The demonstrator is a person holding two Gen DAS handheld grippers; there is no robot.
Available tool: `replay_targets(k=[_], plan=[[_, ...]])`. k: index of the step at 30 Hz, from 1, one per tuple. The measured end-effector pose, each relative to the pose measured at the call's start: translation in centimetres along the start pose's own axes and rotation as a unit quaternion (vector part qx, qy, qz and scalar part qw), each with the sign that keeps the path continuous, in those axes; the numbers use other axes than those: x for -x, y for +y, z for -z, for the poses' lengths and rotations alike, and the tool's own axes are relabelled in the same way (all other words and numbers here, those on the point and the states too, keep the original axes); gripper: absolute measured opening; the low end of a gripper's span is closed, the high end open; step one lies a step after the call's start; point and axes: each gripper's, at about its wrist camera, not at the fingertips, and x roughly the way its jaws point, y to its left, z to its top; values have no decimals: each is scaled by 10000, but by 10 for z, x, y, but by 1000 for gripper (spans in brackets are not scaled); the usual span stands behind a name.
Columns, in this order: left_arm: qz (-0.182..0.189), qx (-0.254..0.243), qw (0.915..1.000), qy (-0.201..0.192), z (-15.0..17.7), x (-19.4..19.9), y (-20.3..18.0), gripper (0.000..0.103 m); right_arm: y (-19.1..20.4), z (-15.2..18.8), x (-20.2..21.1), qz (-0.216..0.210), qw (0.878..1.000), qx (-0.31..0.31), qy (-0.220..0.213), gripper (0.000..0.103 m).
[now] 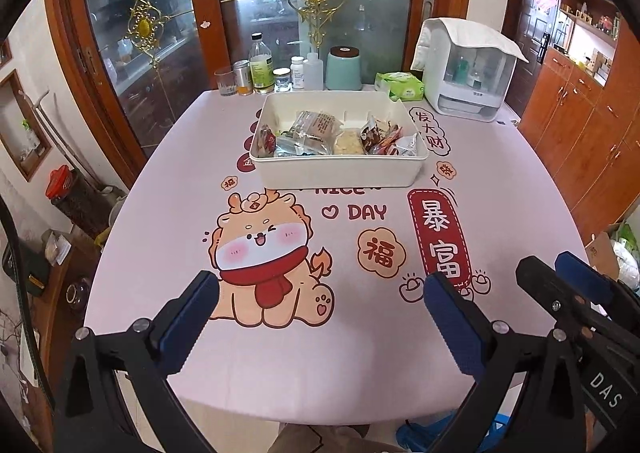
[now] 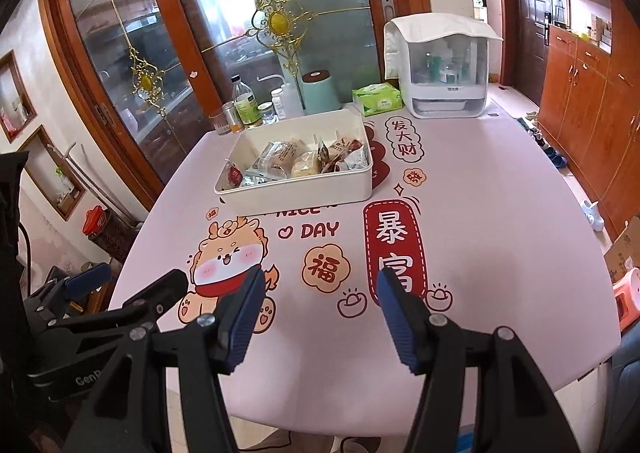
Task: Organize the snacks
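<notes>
Snacks [image 1: 340, 135] in bin [image 1: 340, 173], mid-table [image 1: 300, 353]

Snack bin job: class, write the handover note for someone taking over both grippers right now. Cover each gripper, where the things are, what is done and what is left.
Left gripper: open, empty, above the near part of the table.
Right gripper: open, empty, beside the left one, also over the near part.
Snacks: all wrapped packets in view lie jumbled in the white bin at the table's far middle.
Done: none lie loose on the tablecloth.
Left: possibly tidying the packets inside the bin; neither gripper is near it yet.
Keep clear of the bottles and jars behind the bin.
</notes>
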Motion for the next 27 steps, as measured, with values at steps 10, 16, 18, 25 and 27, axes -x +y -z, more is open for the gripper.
replay_targets(k=[10,16,18,25,27], plan=[[8,-16,10000,-11,2,1,-2,102,-3,4,6,-17,10000,-56,-26,59],[17,-8,10000,9,4,2,-4,102,-2,5,8,-24,10000,-64,-28,59],[16,-17,10000,2,4,2,-4,102,-2,5,8,-22,10000,-63,-38,59],[24,-9,10000,9,5,2,-5,102,-3,5,8,-19,10000,-59,-29,59],[27,-11,10000,15,5,2,-5,102,-3,5,7,-22,10000,-59,-29,59]])
